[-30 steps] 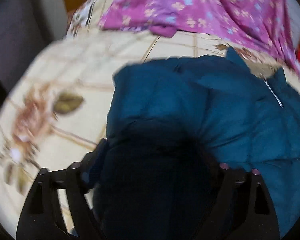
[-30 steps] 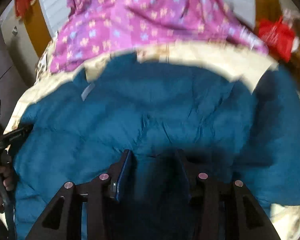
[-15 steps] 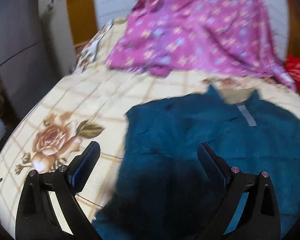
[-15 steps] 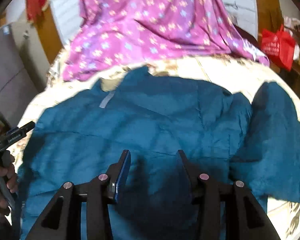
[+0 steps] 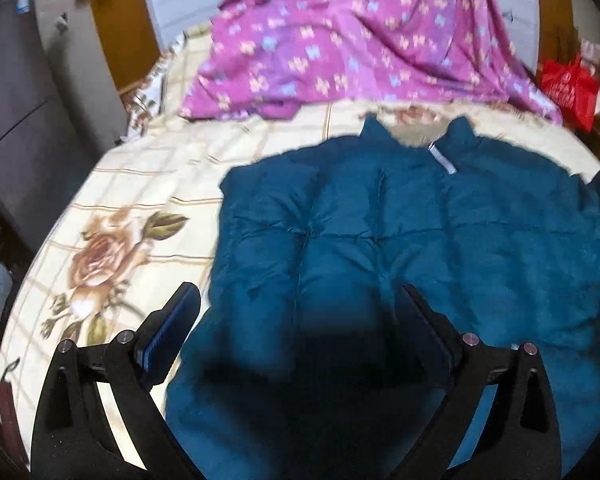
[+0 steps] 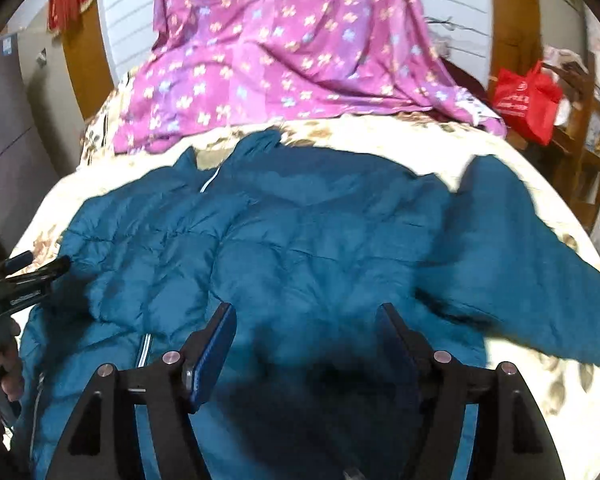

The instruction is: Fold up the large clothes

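A large teal padded jacket [image 5: 380,240] lies spread on the bed, collar towards the far side. It also fills the right wrist view [image 6: 300,240], with one sleeve [image 6: 520,248] lying out to the right. My left gripper [image 5: 298,304] is open and empty above the jacket's left side. My right gripper [image 6: 306,320] is open and empty above the jacket's lower middle. The left gripper also shows at the left edge of the right wrist view [image 6: 32,276].
The bed [image 5: 140,184] has a cream sheet with rose prints. A purple flowered cloth [image 5: 360,40] is heaped at the far side. A red bag [image 6: 524,100] sits on wooden shelves at the right. A grey cabinet [image 5: 12,120] stands at the left.
Both grippers let go of the jacket, opened and pulled back and up. The jacket now lies flat on the bed.
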Motion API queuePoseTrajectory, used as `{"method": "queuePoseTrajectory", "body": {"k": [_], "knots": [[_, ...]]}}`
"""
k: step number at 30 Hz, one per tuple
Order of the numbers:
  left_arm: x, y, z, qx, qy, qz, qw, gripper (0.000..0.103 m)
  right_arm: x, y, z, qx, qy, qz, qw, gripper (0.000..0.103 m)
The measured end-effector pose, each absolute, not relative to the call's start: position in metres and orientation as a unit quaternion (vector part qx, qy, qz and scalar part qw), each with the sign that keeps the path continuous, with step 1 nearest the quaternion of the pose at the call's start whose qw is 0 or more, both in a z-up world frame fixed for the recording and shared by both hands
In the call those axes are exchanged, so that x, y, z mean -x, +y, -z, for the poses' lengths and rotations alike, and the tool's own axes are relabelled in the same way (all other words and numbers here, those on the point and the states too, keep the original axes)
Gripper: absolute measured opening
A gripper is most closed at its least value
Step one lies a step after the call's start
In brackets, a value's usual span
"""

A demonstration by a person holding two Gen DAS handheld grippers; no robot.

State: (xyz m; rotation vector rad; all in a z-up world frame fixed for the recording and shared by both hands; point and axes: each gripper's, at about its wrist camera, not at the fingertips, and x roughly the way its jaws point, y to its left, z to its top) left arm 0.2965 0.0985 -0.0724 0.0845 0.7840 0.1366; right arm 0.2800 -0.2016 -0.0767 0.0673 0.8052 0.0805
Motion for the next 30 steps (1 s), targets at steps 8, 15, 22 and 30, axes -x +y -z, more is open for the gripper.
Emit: {"method": "queuePoseTrajectory", "body": {"k": [8, 15, 22, 30], "knots": [[-0.218, 0.065, 0.070, -0.024, 0.351, -0.036, 0.935, 0.099, -0.196, -0.320, 0.092, -0.048, 0.415, 0.083, 0.905, 0.070], [-0.210, 0.053, 0.084, -0.040, 0.358, -0.038, 0.932, 0.099, -0.109, -0.494, 0.108, -0.225, 0.390, 0.179, 0.875, 0.070], [-0.212, 0.054, 0.095, -0.038, 0.383, -0.053, 0.922, 0.099, -0.100, -0.593, 0.132, -0.390, 0.342, 0.190, 0.833, 0.069], [-0.224, 0.048, 0.100, -0.057, 0.371, -0.051, 0.926, 0.099, -0.135, -0.631, 0.146, -0.485, 0.257, 0.164, 0.819, 0.070]]}}
